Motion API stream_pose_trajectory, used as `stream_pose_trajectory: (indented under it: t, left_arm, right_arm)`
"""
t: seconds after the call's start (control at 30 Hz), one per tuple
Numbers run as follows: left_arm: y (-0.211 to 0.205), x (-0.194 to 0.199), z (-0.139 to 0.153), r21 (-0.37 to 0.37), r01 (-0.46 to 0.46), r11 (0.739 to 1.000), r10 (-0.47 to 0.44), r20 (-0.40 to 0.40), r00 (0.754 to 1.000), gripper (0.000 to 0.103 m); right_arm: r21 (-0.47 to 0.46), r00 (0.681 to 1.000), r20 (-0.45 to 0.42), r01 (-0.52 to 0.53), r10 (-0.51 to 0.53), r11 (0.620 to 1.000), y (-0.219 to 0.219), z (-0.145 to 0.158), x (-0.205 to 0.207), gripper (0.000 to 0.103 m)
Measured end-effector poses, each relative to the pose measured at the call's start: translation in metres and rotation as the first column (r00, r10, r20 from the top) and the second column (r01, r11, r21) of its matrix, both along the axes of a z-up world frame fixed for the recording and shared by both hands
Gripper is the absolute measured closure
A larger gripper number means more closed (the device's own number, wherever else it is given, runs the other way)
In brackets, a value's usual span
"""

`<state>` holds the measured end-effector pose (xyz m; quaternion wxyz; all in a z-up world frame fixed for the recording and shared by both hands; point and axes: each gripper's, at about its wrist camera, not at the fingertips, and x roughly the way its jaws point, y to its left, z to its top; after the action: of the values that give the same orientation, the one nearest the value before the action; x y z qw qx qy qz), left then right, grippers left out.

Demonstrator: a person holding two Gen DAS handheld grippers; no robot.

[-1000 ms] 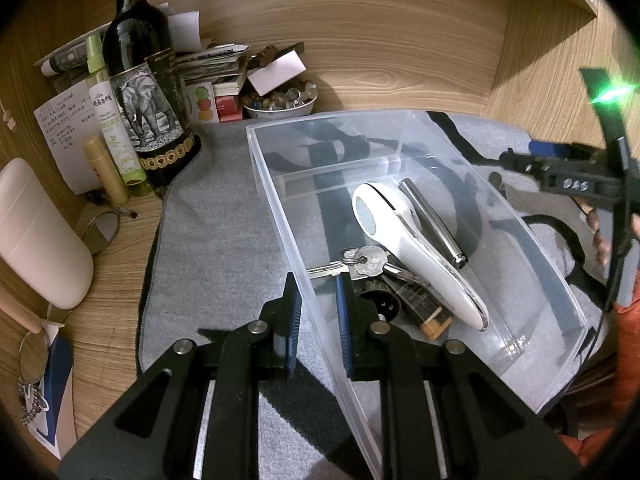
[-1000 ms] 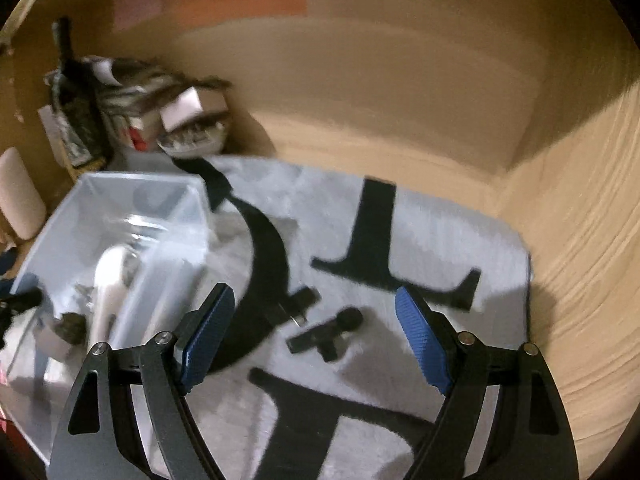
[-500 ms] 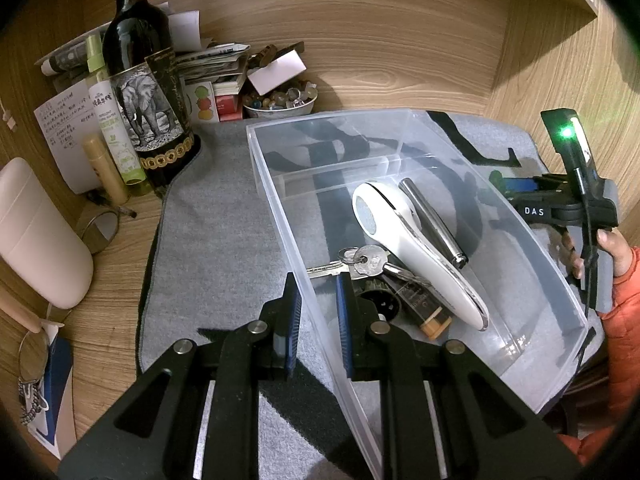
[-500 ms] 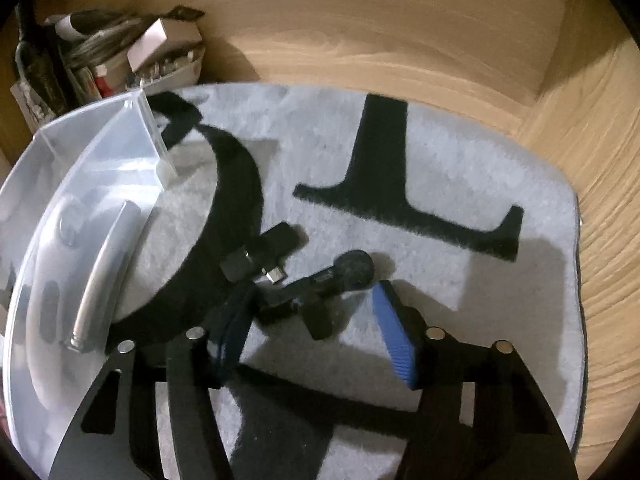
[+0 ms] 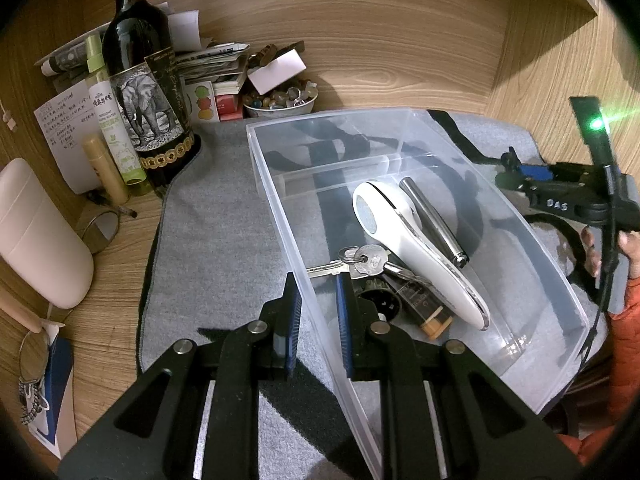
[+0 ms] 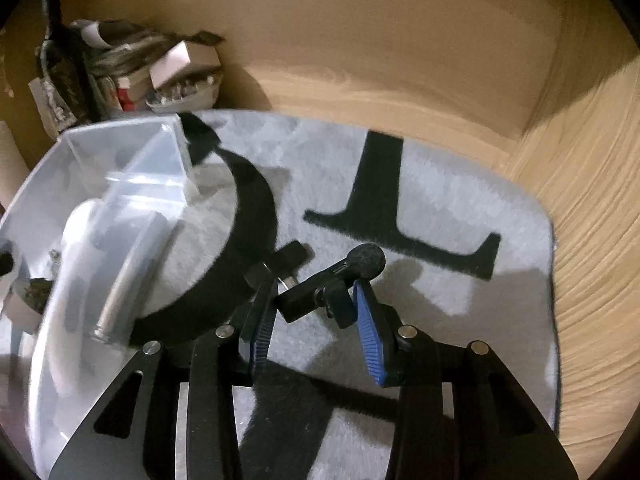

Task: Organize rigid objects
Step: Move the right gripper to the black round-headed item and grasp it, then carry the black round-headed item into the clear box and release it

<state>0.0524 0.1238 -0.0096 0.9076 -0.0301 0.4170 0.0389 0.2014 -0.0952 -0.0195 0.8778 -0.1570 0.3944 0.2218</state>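
A clear plastic bin stands on a grey mat. My left gripper is shut on the bin's near wall, with one pad on each side. Inside lie a white handheld device, a silver tube, keys and a small brown-capped bottle. To the bin's right, my right gripper is closing on a small black microphone that lies on the mat. Both pads touch it. A second small black piece lies just beyond the left finger.
A wine bottle, a spray bottle, papers and a bowl of stones crowd the back left corner. A white rounded container stands at the left. Wooden walls close off the back and right. A person's hand holds the right gripper.
The right gripper has come down over the black microphone and its jaws have narrowed from wide apart to touching it. The left gripper and the bin have not moved.
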Motion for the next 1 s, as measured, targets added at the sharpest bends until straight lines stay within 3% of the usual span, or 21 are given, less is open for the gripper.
stream_pose_trajectory:
  t: [0.53,1.0]
  left_arm:
    - [0.000,0.000,0.000,0.000,0.000,1.000,0.000,0.000,1.000,0.086]
    - [0.001,-0.001,-0.001,-0.003,0.002,1.000,-0.002,0.001,1.000,0.086]
  right_arm:
    - [0.070,0.973,0.187,-0.153,0.138,0.986,0.037,0.066,-0.051,0.067]
    - [0.036,0.920,0.210,-0.344,0.330,0.938,0.102,0.072,-0.086,0.067]
